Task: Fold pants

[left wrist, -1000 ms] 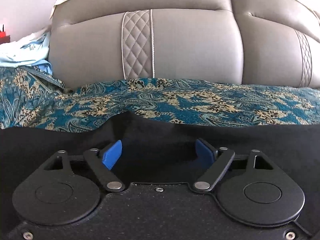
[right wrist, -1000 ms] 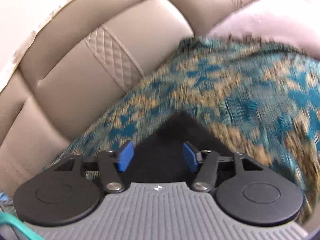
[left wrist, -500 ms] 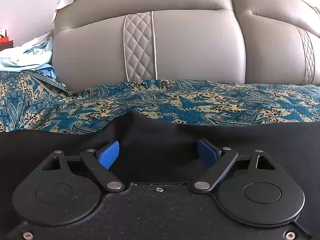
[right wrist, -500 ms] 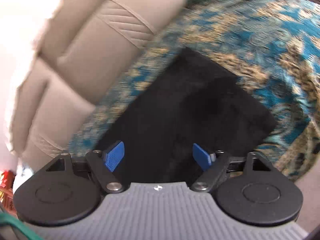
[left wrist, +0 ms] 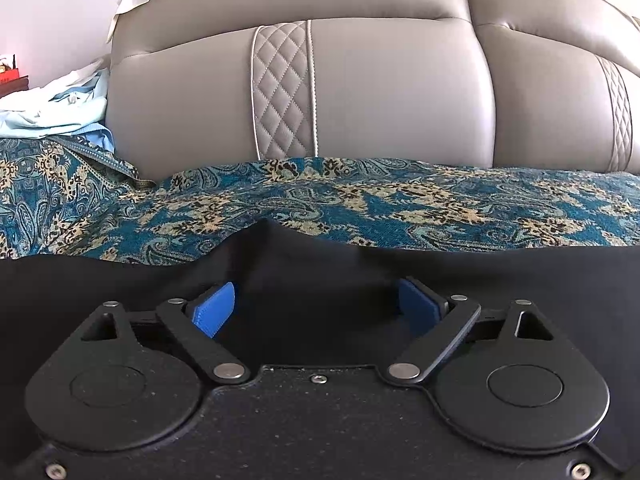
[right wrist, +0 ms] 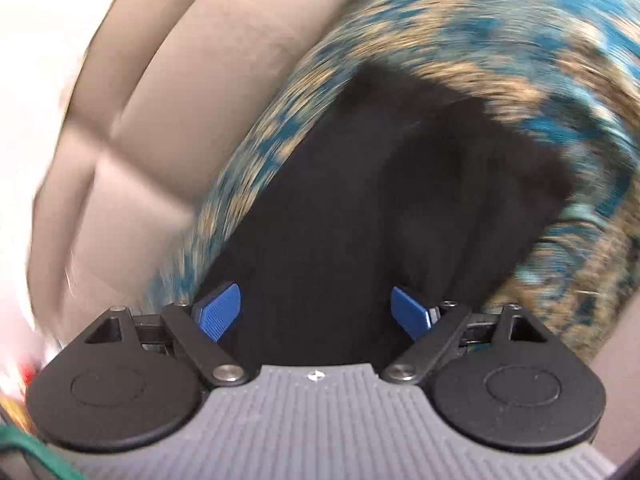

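1. Nearest the lens, the left gripper sits low over the black pants, its blue fingers spread wide apart with cloth lying between them, clamped on nothing
2. The right gripper likewise has its jaws wide open, hovering above the pants with dark fabric filling the gap between its fingers; whether the pads touch the cloth cannot be told
3. The pants lie flat on a teal and gold patterned cover spread over the seat; the left view shows only a long near edge with a small raised hump at its middle
4. The right view, blurred, shows what the left does not: the garment as a dark slab running away from the gripper to a squared far end on the cover
5. Farthest back, the grey padded sofa back rises behind the cover, with pale blue cloth heaped at its left, seen only from the left side
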